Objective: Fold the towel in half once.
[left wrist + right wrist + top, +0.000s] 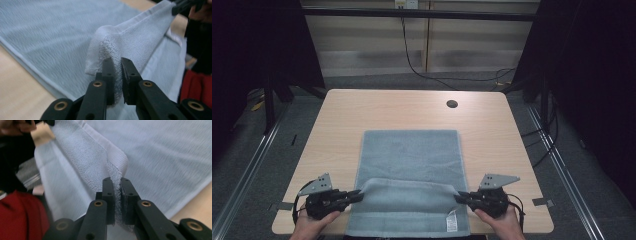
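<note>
A grey-blue towel (409, 155) lies flat on the wooden table (362, 110), its near part folded back over itself. My left gripper (359, 194) pinches the left corner of that raised fold, and my right gripper (458, 196) pinches the right corner. The edge hangs in a shallow arc between them, just above the towel. In the left gripper view the jaws (118, 61) close on a bunched towel corner (110, 42). In the right gripper view the jaws (116, 181) grip thin terry cloth (117, 162). A white label (451, 220) shows near the front edge.
A round cable hole (452, 104) sits at the table's far right. Bare wood borders the towel on the left, right and far sides. Dark curtains flank the table, and cables (422, 70) trail on the floor behind it. The person's hands (312, 225) come in at the front edge.
</note>
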`<action>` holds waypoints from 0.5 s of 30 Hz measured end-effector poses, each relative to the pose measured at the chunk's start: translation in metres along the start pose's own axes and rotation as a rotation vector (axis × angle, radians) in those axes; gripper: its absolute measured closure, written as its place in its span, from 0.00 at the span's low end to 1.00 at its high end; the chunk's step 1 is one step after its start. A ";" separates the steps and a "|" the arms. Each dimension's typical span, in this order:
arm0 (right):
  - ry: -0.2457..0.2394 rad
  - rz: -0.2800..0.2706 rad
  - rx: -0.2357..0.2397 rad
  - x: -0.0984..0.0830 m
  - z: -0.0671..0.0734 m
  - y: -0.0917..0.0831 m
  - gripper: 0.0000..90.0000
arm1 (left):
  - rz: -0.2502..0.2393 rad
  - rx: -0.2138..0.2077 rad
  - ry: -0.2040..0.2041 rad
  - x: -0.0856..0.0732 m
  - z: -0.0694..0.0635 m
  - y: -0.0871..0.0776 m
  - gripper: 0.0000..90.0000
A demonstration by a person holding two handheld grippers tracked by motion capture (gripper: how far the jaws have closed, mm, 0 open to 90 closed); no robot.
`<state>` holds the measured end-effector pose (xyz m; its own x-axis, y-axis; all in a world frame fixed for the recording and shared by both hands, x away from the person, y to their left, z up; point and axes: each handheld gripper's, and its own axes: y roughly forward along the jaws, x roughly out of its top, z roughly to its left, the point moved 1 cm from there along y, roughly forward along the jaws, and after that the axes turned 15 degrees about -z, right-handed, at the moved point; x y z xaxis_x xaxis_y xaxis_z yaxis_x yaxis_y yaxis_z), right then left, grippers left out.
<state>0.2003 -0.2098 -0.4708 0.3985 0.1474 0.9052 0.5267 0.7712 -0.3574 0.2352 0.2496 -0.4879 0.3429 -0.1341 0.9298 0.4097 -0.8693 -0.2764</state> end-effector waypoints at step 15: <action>0.014 -0.031 -0.009 -0.013 0.022 -0.039 0.66 | -0.110 -0.072 -0.031 0.006 -0.023 -0.022 0.67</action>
<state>0.1581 -0.2287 -0.4632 0.3920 0.1150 0.9128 0.5454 0.7699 -0.3312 0.2086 0.2573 -0.4704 0.3254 -0.0227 0.9453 0.3848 -0.9100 -0.1543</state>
